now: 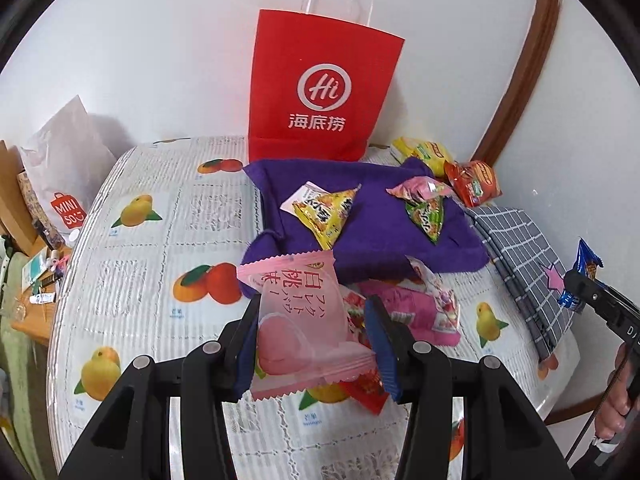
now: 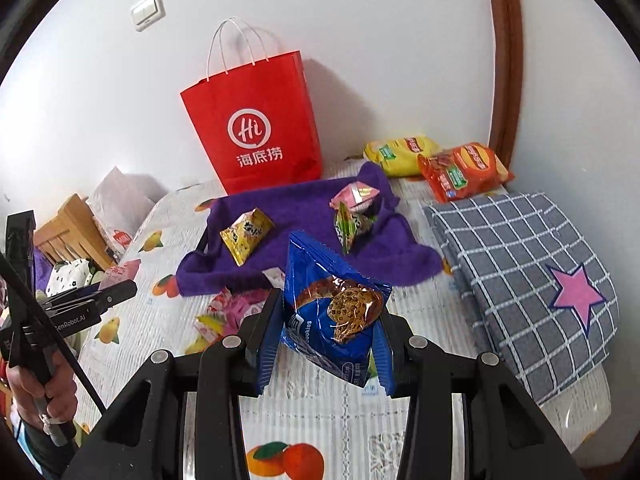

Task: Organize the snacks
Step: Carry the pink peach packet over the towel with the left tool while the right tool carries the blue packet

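Note:
My left gripper (image 1: 316,332) is shut on a pink peach-flavour snack packet (image 1: 304,320), held above the table. My right gripper (image 2: 326,334) is shut on a blue cookie packet (image 2: 332,312), also lifted off the table. A red paper bag (image 1: 324,88) (image 2: 256,128) stands upright against the wall at the back. In front of it lies a purple cloth (image 1: 372,224) (image 2: 296,216) with a yellow triangular packet (image 1: 326,210) (image 2: 246,234), a green one (image 1: 426,212) (image 2: 352,226) and a pink one (image 2: 354,196). Pink and red packets (image 1: 416,312) lie under my left gripper.
A yellow chip bag (image 2: 400,150) and a red one (image 2: 460,170) rest at the back right. A folded grey checked cloth with a pink star (image 2: 532,272) covers the table's right side. A white shopping bag (image 1: 66,172) and a wooden chair (image 2: 70,228) stand left of the fruit-print tablecloth (image 1: 152,248).

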